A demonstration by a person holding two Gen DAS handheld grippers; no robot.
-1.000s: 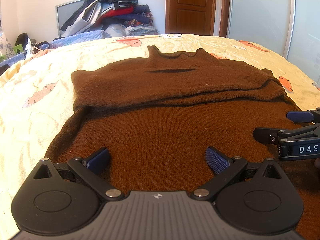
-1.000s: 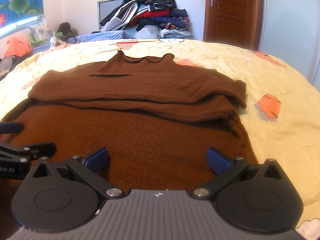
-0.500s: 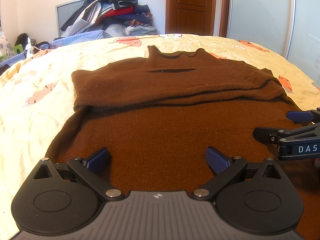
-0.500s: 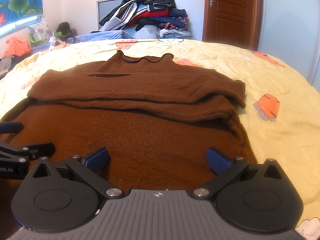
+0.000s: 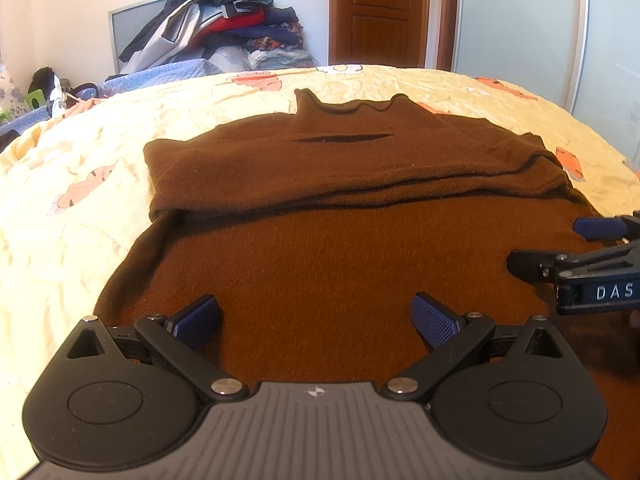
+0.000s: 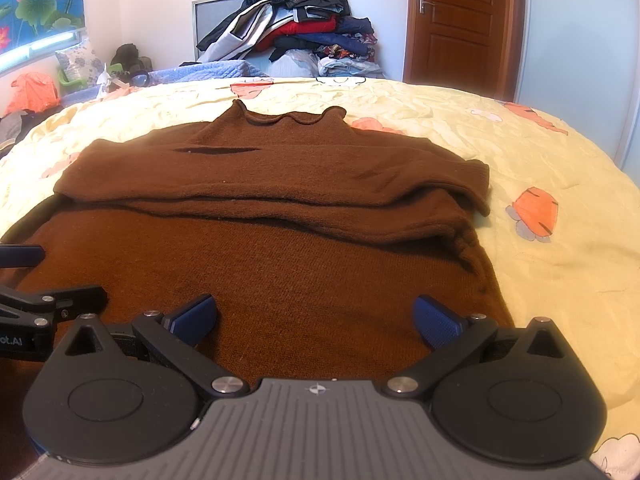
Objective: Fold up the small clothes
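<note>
Bedroom stuff fills the back: some clutter is seen at the far left by the wall, then a big clothes pile (image 5: pixel 224 20) stacked against a grey panel, then a wooden door (image 5: pixel 378 12), and frosted wardrobe doors (image 5: pixel 520 28) off to the right. Most of the view is taken up by the bed (image 5: pixel 60 216), covered with a yellow sheet with orange cartoon prints.

Spread flat on the bed is the brown sweater (image 5: pixel 320 248), collar pointed toward the far wall. Its sleeves are folded across the chest, so a thicker layered band is formed over the upper half, with a dark slit-like gap seen just below the collar.

The left claw (image 5: pixel 315 316) is held low over the sweater's near hem, jaws spread wide apart, nothing pinched between the blue pads (image 5: pixel 434 322). Just beside it, the right claw (image 6: pixel 316 316) is held the same way over the hem's right part, also wide open and empty. Contact with the fabric can't really be told from either view.
</note>
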